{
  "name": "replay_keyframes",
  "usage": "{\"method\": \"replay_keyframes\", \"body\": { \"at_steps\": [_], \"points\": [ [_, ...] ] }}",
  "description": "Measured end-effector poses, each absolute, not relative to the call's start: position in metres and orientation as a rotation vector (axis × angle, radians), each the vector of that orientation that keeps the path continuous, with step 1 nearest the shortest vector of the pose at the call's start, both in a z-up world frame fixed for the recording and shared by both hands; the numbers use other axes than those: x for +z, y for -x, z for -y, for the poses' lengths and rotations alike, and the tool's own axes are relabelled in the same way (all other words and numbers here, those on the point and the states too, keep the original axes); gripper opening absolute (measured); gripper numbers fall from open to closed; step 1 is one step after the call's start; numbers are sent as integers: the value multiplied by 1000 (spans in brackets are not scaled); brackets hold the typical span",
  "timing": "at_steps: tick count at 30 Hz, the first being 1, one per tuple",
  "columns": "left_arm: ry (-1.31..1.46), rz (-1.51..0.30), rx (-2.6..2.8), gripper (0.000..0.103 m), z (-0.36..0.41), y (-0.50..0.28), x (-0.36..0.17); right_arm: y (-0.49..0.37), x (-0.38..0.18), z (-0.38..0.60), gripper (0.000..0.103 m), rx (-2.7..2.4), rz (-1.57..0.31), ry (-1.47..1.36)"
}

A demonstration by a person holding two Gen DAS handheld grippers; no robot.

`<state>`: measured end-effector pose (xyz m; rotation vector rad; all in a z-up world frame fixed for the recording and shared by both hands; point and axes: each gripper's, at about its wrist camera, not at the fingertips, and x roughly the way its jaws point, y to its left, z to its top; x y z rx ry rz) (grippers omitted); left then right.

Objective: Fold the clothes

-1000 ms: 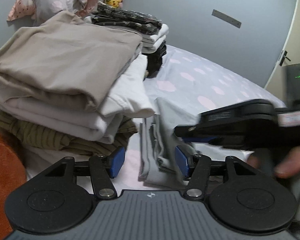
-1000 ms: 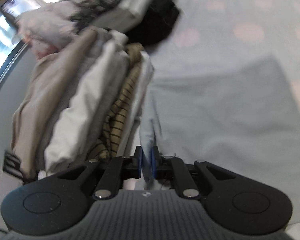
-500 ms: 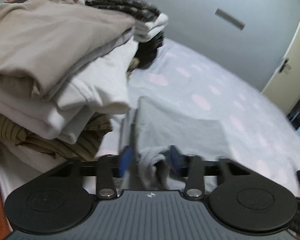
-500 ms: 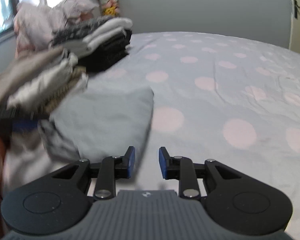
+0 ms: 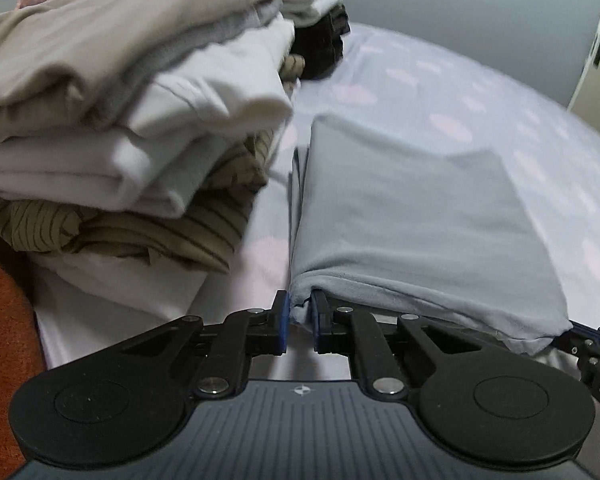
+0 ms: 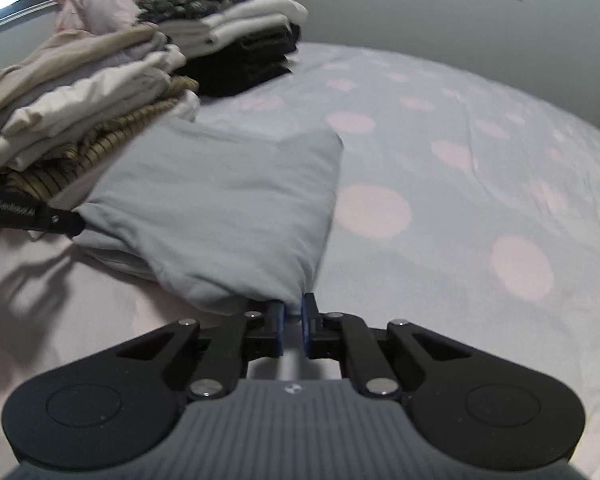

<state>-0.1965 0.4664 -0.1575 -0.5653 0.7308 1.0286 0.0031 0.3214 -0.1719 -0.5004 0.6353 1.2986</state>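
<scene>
Now both my grippers, left (image 5: 300,316) and right (image 6: 293,316), have clamped their fingers on the grey garment's (image 5: 412,216) near corners; it's folded, probably ready for stacking.

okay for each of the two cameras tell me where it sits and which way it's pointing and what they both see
Left wrist: on the left gripper, low over the bed, facing the wall; jaws shut on the near left corner of the folded grey garment, clothes stack to its left; right gripper at the right edge.
Right wrist: on the right gripper, facing likewise; jaws shut on the garment's near right corner; left gripper at the left edge.
Shared: garment, stack, spotted bedsheet.
</scene>
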Motion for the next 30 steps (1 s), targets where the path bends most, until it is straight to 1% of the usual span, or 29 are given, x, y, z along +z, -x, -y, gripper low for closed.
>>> {"method": "replay_keyframes", "body": {
  "at_steps": [1,2,3,10,12,13,14,15,16,21,25,27,29,30],
  "points": [
    [553,-739,1030,13,-465,195,-158,-6,-177,-321,8,1289,-655,505],
    [541,-748,1030,13,-463,194,-158,-9,-181,-320,2,1282,-672,501],
    [530,-756,1031,13,-462,193,-159,-11,-184,-319,1,1276,-686,497],
    [566,-808,1036,16,-451,204,-157,-18,-178,-307,2,1275,-715,446],
    [519,-753,1022,16,-441,209,-145,-20,-175,-300,7,1266,-725,416],
    [495,-696,1000,17,-434,212,-135,-22,-173,-296,9,1262,-730,400],
    [474,-647,992,17,-430,214,-127,-23,-172,-292,19,1257,-735,385],
    [453,-599,984,19,-426,217,-120,-25,-169,-289,32,1253,-739,368],
    [440,-562,985,21,-424,218,-116,-26,-165,-285,35,1247,-738,341],
    [416,-496,992,24,-441,211,-116,-30,-145,-283,35,1228,-716,261],
    [304,-535,982,25,-448,193,-117,-30,-138,-292,35,1239,-755,197],
    [316,-545,954,25,-451,186,-122,-25,-134,-302,35,1261,-757,190],
    [337,-578,937,25,-454,180,-129,-17,-130,-316,31,1291,-731,214],
    [345,-605,935,25,-456,179,-133,-13,-128,-324,26,1306,-713,230]
  ]
}}
